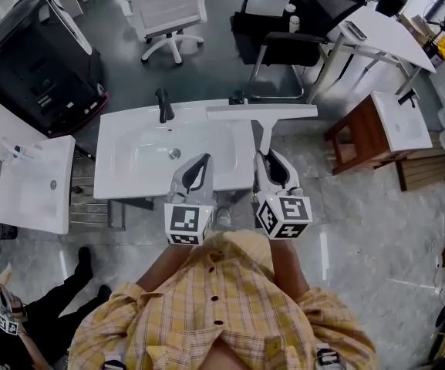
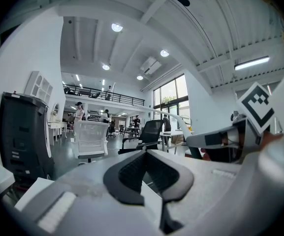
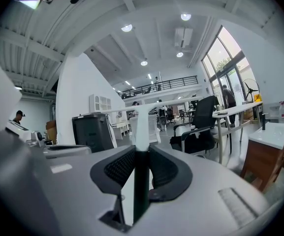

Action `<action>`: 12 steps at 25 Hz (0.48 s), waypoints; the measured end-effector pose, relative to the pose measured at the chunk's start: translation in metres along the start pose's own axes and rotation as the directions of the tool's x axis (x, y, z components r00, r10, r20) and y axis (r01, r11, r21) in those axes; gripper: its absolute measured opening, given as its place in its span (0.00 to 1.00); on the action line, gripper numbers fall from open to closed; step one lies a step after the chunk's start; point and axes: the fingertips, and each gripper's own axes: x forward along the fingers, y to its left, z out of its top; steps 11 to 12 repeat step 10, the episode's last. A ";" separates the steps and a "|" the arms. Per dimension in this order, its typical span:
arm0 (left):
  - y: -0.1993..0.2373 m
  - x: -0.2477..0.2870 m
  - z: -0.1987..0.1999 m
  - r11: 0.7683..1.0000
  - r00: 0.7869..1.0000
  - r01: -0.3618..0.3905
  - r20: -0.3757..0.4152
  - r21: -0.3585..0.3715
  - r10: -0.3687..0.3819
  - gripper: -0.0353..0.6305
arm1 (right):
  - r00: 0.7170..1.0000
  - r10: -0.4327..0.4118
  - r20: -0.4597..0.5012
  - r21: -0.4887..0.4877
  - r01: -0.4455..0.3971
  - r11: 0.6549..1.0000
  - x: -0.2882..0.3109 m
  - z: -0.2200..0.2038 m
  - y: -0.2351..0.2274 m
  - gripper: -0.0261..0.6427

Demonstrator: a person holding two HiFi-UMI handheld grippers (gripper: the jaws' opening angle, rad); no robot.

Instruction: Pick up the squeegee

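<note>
Yellow plaid shirt (image 1: 222, 307) is filling the bottom of the head view, and the person is holding both tools just beyond it. The right gripper (image 1: 273, 160) is clamping the squeegee (image 1: 262, 112) by the lower end of its handle. In the right gripper view the dark handle is standing upright between the two black pads (image 3: 119, 167), which are pressing on it from both sides, while the pale blade is stretching crosswise above and beyond the fingertips. The left gripper (image 1: 198, 166), just beside it, is hovering with its jaws parted and nothing between them. Below both, the white sink (image 1: 129, 168) is lying with the blade hanging above its far right corner and a black faucet (image 1: 163, 105) standing at its far edge. Farther off, a black office chair (image 1: 299, 29) and a white chair (image 1: 164, 6) are standing on the grey floor
</note>
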 end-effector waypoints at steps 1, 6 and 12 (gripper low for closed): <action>0.001 0.000 -0.001 1.000 1.000 0.002 0.000 -0.002 -0.002 0.05 | 1.000 -0.003 0.001 0.000 0.003 1.000 0.000 0.000 0.000 0.17; 0.001 0.002 -0.001 1.000 1.000 0.007 -0.004 -0.006 -0.007 0.05 | 1.000 -0.011 0.004 0.001 0.011 1.000 0.001 0.000 -0.002 0.17; 0.004 0.006 -0.004 1.000 1.000 0.006 -0.013 0.010 -0.006 0.05 | 1.000 -0.010 0.009 0.002 0.010 1.000 0.005 0.002 -0.003 0.17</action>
